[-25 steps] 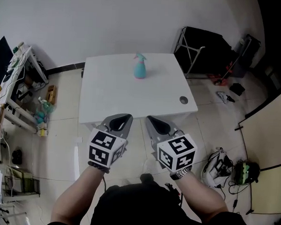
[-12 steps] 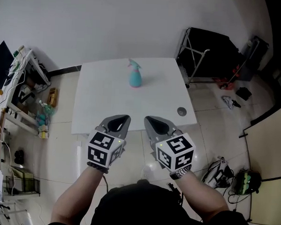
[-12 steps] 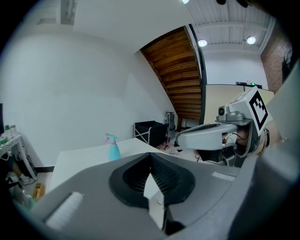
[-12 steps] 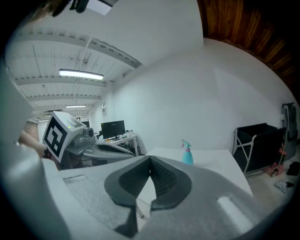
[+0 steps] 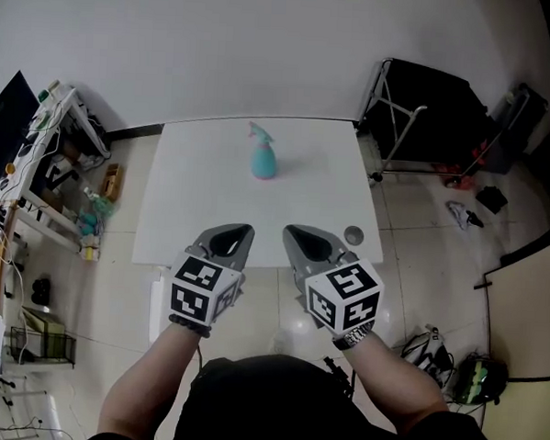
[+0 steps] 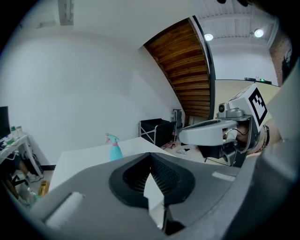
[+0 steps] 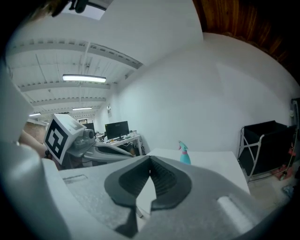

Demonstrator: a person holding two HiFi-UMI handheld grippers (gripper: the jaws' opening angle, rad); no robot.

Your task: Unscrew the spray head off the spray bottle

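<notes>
Bottle [image 5: 263, 161] far beyond left gripper [image 5: 247, 229]; right gripper [image 5: 291, 230]

White table [image 5: 202, 211], tiled floor [image 5: 97, 288], black rack [image 5: 428, 112] at rt.

It is bright here. A long lamp [image 7: 84, 78] glows up high. Edges bend round, corners go dark, and my left fingers [image 6: 169, 173] look fuzzy up close.

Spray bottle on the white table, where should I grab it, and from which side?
Probably the teal body, low at its widest, coming level from the near table edge. It stands upright, tapering upward, with bare table around; that leaves the spray head free to twist.
</notes>
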